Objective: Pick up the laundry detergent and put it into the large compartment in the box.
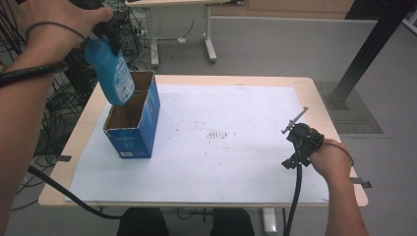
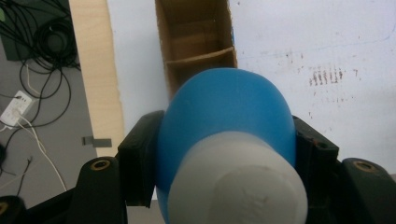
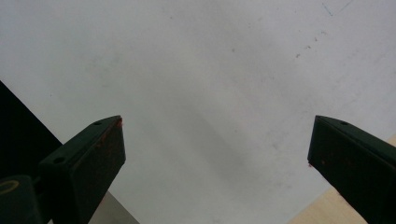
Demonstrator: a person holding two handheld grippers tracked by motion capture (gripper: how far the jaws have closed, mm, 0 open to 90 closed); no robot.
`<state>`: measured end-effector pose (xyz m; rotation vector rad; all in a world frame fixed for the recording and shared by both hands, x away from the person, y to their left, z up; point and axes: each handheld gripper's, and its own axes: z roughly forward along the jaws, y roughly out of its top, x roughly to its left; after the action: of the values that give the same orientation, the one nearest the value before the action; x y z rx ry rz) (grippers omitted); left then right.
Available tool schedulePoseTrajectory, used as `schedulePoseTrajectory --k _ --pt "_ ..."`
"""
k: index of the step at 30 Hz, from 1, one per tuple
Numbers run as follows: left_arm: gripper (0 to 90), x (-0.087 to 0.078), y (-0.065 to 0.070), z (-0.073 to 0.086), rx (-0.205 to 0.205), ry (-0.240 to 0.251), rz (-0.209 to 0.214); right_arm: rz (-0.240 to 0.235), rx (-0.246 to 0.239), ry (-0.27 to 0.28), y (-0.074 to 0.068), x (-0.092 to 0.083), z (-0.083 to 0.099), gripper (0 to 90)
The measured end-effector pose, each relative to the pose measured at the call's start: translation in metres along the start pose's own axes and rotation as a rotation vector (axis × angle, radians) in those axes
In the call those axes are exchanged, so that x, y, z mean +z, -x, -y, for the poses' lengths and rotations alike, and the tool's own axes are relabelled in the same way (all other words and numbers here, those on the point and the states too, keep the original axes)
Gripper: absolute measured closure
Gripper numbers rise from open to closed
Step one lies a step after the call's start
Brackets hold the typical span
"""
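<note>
- Right now the blue plastic bottle with a white cap and a printed label (image 1: 112, 73) hangs tilted over the far-left part of the table, its base dipping into the open top of the blue cardboard box with brown inner walls and a divider (image 1: 134, 125).
- My left gripper (image 1: 110, 29) is clamped on the bottle's upper part; in the left gripper view my two black jaws press on either side of the blue body (image 2: 229, 116), with the white cap nearest the camera and the box's compartments (image 2: 196, 42) beyond it.
- That box stands upright on the left side of the white paper sheet (image 1: 221, 162), which covers most of the light wooden table (image 1: 322, 105).
- My right gripper (image 1: 295, 123) rests low at the near-right of the sheet, well apart from bottle and box; its jaws stand wide apart with nothing between them, bare white sheet (image 3: 196, 84) under them.
- Dark smudges (image 1: 219, 134) mark the sheet's middle.
- Tangled black cables (image 1: 59, 103) lie on the grey floor left of the table.
</note>
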<state>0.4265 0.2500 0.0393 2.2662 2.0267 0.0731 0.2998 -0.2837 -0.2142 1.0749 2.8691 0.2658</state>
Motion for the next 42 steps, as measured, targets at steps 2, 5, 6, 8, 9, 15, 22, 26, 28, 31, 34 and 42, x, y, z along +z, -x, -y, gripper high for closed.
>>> schedulePoseTrajectory --k 2,5,6,8,9,15,22,26,28,31,34,42 --pt "37.2 0.003 0.000 0.000 -0.004 0.000 -0.002 -0.002 -0.001 0.003 0.001 0.001 0.001 3.9" --pt "37.2 0.006 0.001 -0.001 0.000 0.001 -0.006 -0.003 0.001 0.003 0.000 0.001 0.002 4.0" --pt "37.2 0.007 0.001 -0.001 0.001 0.000 -0.004 -0.003 0.001 0.003 0.000 0.001 0.002 4.0" --pt "37.2 0.009 0.000 -0.001 -0.001 0.002 -0.002 -0.002 -0.001 0.005 0.000 0.001 0.003 3.9" --pt "37.2 0.010 -0.001 -0.001 0.002 0.002 0.001 -0.001 0.000 0.006 0.000 0.001 0.003 3.8" --pt "37.2 0.019 -0.006 -0.001 0.000 -0.001 0.012 -0.002 -0.005 0.003 0.000 0.001 0.003 3.9" --pt "37.2 0.038 -0.011 -0.005 -0.015 -0.028 0.016 -0.001 -0.002 -0.003 0.000 0.001 0.002 4.0" --pt "37.2 0.046 -0.013 -0.006 -0.017 -0.038 0.018 0.000 0.000 0.001 0.000 0.001 0.003 3.9" --pt "37.2 0.051 -0.013 -0.006 -0.019 -0.041 0.022 0.000 -0.005 -0.003 0.000 0.002 0.003 3.8" --pt "37.2 0.057 -0.012 -0.006 -0.016 -0.044 0.017 -0.002 -0.001 -0.006 0.000 0.003 0.003 3.9" --pt "37.2 0.064 -0.010 -0.007 -0.018 -0.049 0.009 -0.006 0.004 -0.004 0.000 0.004 0.004 3.9" --pt "37.2 0.084 -0.011 -0.008 -0.024 -0.070 0.015 -0.010 0.007 -0.006 0.001 0.008 0.006 3.9"
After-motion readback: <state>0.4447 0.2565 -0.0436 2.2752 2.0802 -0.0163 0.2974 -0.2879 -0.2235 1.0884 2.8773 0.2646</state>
